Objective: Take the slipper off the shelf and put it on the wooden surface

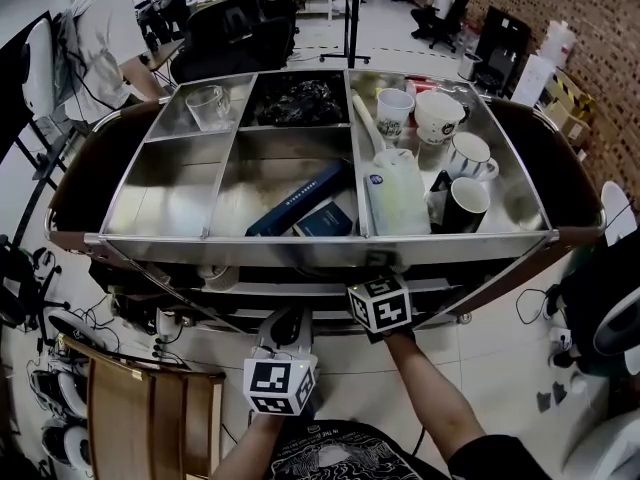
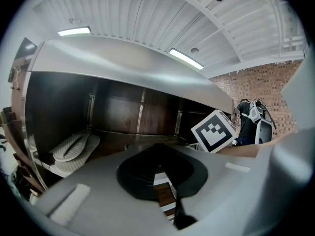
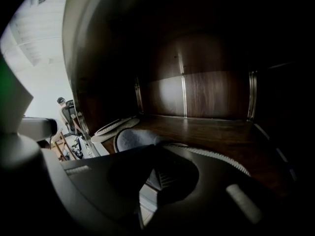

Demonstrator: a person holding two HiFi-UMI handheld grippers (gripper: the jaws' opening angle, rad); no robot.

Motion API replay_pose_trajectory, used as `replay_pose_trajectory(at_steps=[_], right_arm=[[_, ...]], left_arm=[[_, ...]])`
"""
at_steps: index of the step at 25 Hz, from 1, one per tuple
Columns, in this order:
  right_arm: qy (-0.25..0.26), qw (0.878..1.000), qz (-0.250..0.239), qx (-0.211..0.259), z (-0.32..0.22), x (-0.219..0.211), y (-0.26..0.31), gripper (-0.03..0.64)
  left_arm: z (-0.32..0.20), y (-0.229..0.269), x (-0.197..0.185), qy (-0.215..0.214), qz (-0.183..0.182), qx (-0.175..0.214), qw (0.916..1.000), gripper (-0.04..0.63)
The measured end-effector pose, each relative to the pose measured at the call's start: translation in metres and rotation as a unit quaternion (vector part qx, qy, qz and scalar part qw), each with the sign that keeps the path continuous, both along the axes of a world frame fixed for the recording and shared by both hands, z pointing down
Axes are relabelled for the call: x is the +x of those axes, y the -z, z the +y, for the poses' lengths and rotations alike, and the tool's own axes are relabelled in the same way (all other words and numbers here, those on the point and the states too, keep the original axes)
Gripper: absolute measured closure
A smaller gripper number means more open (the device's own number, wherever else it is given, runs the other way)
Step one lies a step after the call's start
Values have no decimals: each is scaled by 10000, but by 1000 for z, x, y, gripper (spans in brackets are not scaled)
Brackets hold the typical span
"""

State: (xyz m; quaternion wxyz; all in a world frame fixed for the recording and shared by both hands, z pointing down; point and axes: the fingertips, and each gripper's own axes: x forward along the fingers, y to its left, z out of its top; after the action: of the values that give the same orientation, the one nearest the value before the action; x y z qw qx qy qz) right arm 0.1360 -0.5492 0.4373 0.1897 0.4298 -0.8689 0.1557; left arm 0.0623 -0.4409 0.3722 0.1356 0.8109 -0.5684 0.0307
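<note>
Grey slipper (image 3: 133, 139) with a pale ribbed rim is sitting at the front of the dark wooden shelf (image 3: 221, 132) under the steel top of a brown-sided cart (image 1: 300, 251). It is being pinched by the right tool (image 3: 150, 181), whose 2 jaws are pressing together on its ribbed near edge. Whether the slipper is resting on the shelf or hanging just clear of it cannot be told.

In the head view, only the right tool's black-and-white marker cube (image 1: 380, 303) is showing, just below the cart's top rim, with the forearm reaching in from below.

A pair of pale woven slippers (image 2: 74, 149) is lying stacked at the left end of the same shelf, well apart from the right tool.

The left tool (image 2: 167, 191) is hanging outside the cart, lower and to the left of the right one. Its jaws are pressing together with nothing between them and pointing toward the shelf opening.

A light-brown wooden surface (image 1: 150, 423) is standing on the floor at the left, near the left tool.

On the cart's divided top, 2 white paper cups (image 1: 395, 108), a clear glass (image 1: 208, 103) and a long dark-blue box (image 1: 297, 198) are sitting in separate compartments.
</note>
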Motion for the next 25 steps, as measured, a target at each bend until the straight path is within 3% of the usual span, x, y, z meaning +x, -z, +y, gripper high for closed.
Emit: replay_pose_trajectory(at_steps=[25], right_arm=[[391, 9981, -177, 449, 100, 6, 57, 614]], left_arm=[[78, 38, 23, 336, -130, 341, 9988, 589]])
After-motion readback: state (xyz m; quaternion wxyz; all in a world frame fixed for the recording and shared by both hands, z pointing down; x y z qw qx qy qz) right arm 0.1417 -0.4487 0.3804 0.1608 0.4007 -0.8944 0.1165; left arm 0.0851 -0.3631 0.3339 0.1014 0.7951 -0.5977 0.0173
